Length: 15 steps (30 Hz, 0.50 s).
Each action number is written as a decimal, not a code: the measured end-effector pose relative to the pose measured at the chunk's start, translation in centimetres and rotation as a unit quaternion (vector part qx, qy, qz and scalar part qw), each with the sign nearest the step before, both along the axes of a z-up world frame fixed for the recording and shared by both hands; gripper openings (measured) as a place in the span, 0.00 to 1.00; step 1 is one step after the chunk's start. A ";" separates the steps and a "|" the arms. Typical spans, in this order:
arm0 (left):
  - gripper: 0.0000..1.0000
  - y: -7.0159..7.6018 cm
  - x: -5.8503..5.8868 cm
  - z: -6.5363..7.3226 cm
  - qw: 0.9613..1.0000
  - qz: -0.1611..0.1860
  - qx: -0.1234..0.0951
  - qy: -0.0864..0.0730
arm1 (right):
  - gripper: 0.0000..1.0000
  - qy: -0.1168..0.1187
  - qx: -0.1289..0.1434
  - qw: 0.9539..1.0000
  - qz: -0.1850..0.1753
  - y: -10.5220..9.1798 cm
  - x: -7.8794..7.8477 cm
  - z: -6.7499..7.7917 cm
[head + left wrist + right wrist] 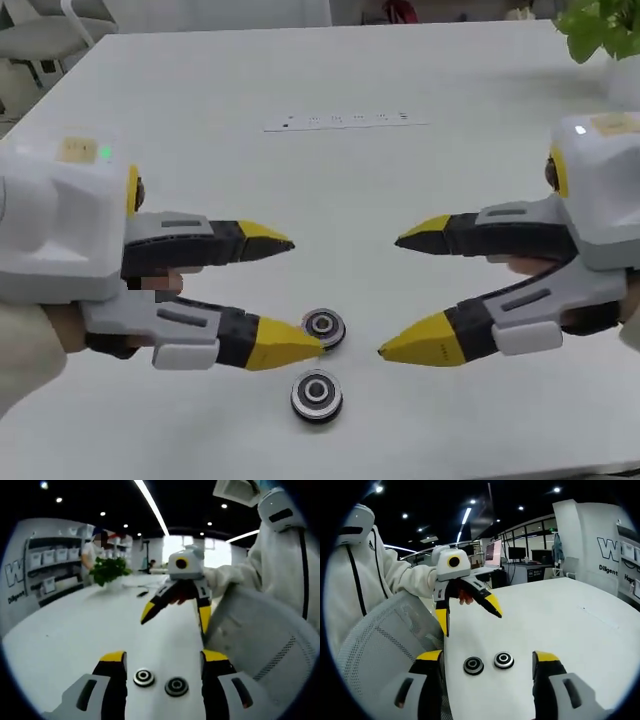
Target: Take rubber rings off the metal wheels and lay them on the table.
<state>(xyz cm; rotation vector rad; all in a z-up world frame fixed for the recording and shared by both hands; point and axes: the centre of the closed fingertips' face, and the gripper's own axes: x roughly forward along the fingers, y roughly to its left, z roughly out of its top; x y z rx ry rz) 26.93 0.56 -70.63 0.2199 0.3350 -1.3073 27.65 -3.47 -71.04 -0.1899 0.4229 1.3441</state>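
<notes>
Two small metal wheels with black rubber rings lie flat on the white table [330, 190]: a far wheel [323, 327] [144, 677] [503, 660] and a near wheel [316, 395] [176, 686] [473, 665]. My left gripper [300, 295] [164, 657] [471, 621] is open, its lower tip just left of the far wheel. Facing it from the right, my right gripper [390, 295] [488, 656] [174, 624] is open too. Both hover just above the table, and neither holds anything.
A leafy green plant [600, 30] [109, 570] stands at the table's far right corner. A flat strip with small markings [345, 120] lies in the tabletop farther back. The table's front edge runs just below the near wheel. Chairs [50, 40] stand beyond the far left.
</notes>
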 end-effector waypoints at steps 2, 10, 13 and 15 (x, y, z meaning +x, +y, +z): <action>0.57 -0.2 -0.4 -0.9 1.000 -0.009 0.013 -0.003 | 0.67 0.009 0.003 1.000 0.003 0.1 -0.3 -0.6; 0.44 -0.4 -1.3 -3.0 0.999 -0.028 0.032 0.010 | 0.60 0.021 -0.007 1.000 0.013 0.2 -1.4 -2.8; 0.39 -0.5 -1.8 -3.4 0.999 -0.034 0.033 0.016 | 0.56 0.026 -0.007 1.000 0.014 0.3 -1.6 -3.3; 0.38 -0.6 -2.1 -3.9 0.998 -0.040 0.038 0.017 | 0.55 0.030 -0.006 0.999 0.015 0.5 -1.7 -3.5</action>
